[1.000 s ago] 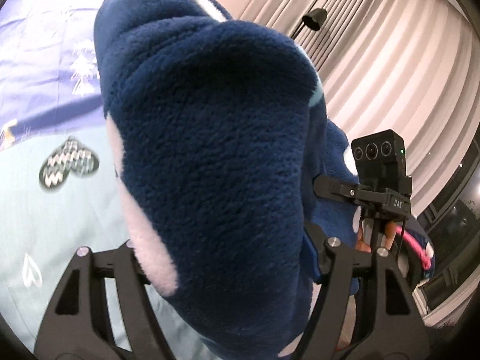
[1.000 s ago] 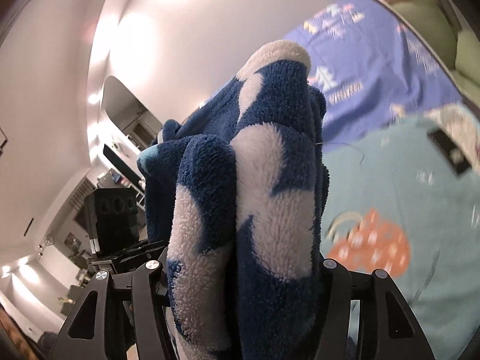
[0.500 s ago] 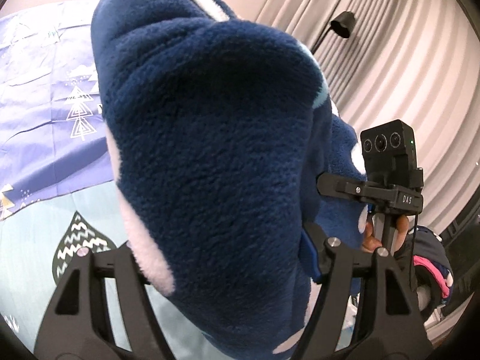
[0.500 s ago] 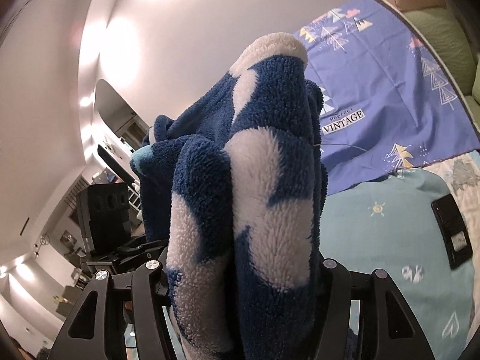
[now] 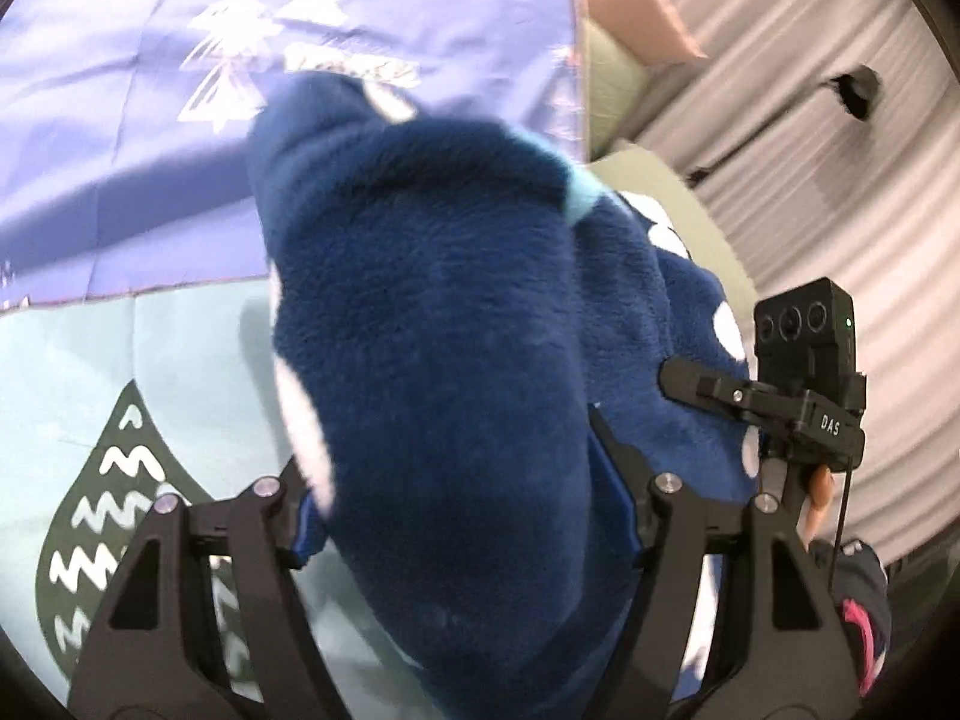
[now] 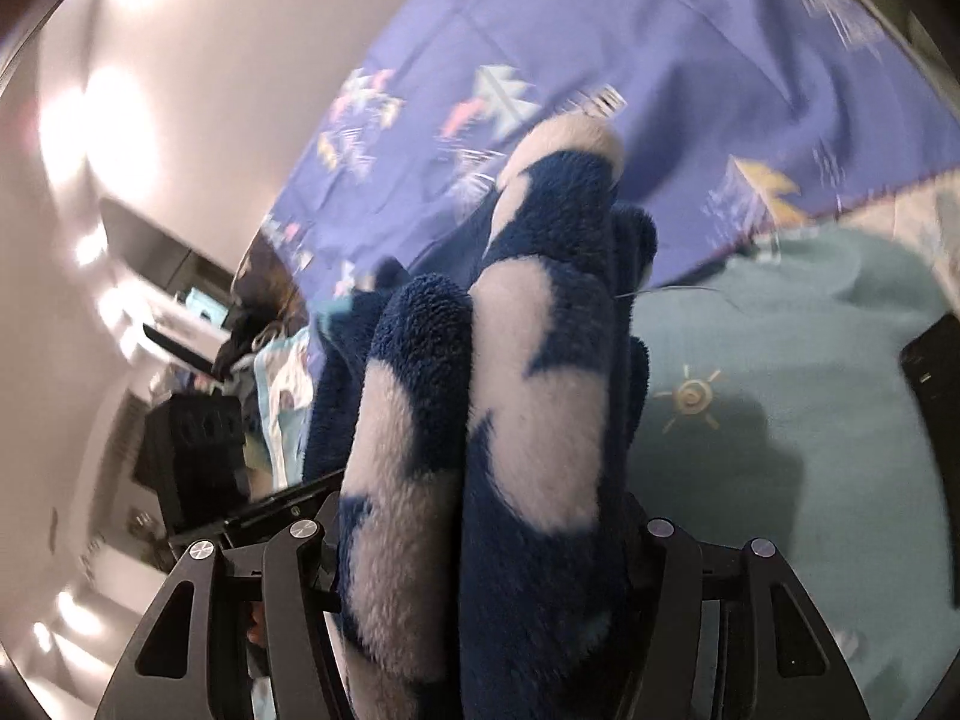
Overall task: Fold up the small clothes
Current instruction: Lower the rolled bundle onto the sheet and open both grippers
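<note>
A fluffy navy fleece garment with white patches (image 5: 444,360) fills the left wrist view, bunched between my left gripper's (image 5: 462,516) jaws, which are shut on it. The same garment (image 6: 528,420) stands bunched in my right gripper (image 6: 486,546), also shut on it. The cloth spans between the two grippers, held above the bed. My right gripper's body and camera (image 5: 804,360) show at the right of the left wrist view. The fingertips of both grippers are hidden by fleece.
Below lies a light teal bedspread (image 5: 150,372) with a dark leaf print (image 5: 108,540) and a purple tree-patterned blanket (image 6: 690,78). A black flat device (image 6: 933,396) lies on the bedspread at right. Pale curtains (image 5: 840,180) and a green cushion (image 5: 678,204) stand beyond.
Both grippers, still holding the garment, have tilted downward toward the bed; the bedspread and purple blanket now fill more of both views. The views are motion-blurred.
</note>
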A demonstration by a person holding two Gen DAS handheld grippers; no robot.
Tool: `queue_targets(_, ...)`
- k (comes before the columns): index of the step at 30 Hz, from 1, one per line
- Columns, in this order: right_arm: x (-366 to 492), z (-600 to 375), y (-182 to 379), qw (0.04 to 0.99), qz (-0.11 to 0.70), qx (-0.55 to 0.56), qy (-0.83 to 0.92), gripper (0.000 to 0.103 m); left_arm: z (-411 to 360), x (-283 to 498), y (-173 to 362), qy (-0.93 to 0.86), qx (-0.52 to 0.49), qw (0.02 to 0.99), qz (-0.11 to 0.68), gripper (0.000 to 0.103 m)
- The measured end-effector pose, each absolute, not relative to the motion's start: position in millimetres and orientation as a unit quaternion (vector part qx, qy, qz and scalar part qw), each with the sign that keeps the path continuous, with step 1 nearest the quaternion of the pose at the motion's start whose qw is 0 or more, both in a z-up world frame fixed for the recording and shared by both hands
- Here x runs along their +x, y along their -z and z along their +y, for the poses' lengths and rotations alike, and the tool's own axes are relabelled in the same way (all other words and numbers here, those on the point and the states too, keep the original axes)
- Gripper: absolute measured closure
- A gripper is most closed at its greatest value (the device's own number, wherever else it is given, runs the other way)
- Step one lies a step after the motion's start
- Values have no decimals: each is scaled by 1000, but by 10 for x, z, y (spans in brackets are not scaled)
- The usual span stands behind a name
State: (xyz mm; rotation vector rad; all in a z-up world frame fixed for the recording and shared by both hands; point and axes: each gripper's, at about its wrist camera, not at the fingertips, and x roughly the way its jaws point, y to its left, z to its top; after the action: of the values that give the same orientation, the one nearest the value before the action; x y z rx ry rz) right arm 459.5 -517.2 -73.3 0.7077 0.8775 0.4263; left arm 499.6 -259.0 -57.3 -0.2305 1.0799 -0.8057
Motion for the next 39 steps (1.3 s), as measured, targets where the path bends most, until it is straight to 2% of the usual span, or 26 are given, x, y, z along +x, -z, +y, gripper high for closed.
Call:
queue_targets(2,4759,-5224,1017,816,427,344,-183,40,-2598,5082,771,363,-101,779,502,29)
queue_targets(4,4813,-5300,1191,810,423,365,-178,33,-2591,5107,845,362,-102,785,492,21)
queue_targets(6,4786,-5378,1283,801,411,393,-188,32,-2644,5042,832,362,-72,803,468,12)
queue_targets(8,4761,-5433,1319,804,410,392,-180,29,-2740,4949,794,362,-48,816,449,10)
queue_targets(10,4748,-5476,1270,809,412,386,-163,24,-2757,4927,771,355,-57,818,449,10)
queue_targets(16,4418,-5591,841,831,415,355,-109,24,-2479,4910,769,320,-68,837,439,10)
queue_targets(23,3488,-5238,198,890,367,262,-67,24,-2236,4310,259,363,-73,838,400,10)
queue_targets(24,3381,-5125,146,896,363,246,-72,26,-2240,4221,210,375,-72,836,394,10)
queue_targets(26,3159,-4879,97,906,352,216,-92,38,-2292,3999,146,406,-69,825,387,10)
queue_targets(27,3105,-4774,134,907,354,206,-100,53,-2348,3929,151,416,-65,820,388,14)
queue_targets(28,3131,-4720,180,904,362,205,-99,73,-2419,3862,192,423,-55,815,393,17)
queue_targets(29,3174,-4692,360,897,388,199,-74,83,-2578,3804,317,417,-19,812,409,30)
queue_targets(30,3240,-4703,528,890,412,193,-38,97,-2701,3784,422,403,14,817,413,34)
queue_targets(31,3314,-4753,755,879,435,196,-5,103,-2811,3758,536,397,43,820,411,34)
queue_targets(34,3293,-4860,1022,873,423,241,1,103,-3029,3579,651,380,107,844,363,33)
queue_targets(39,3216,-4597,775,884,436,161,41,100,-2983,3606,526,369,101,848,368,33)
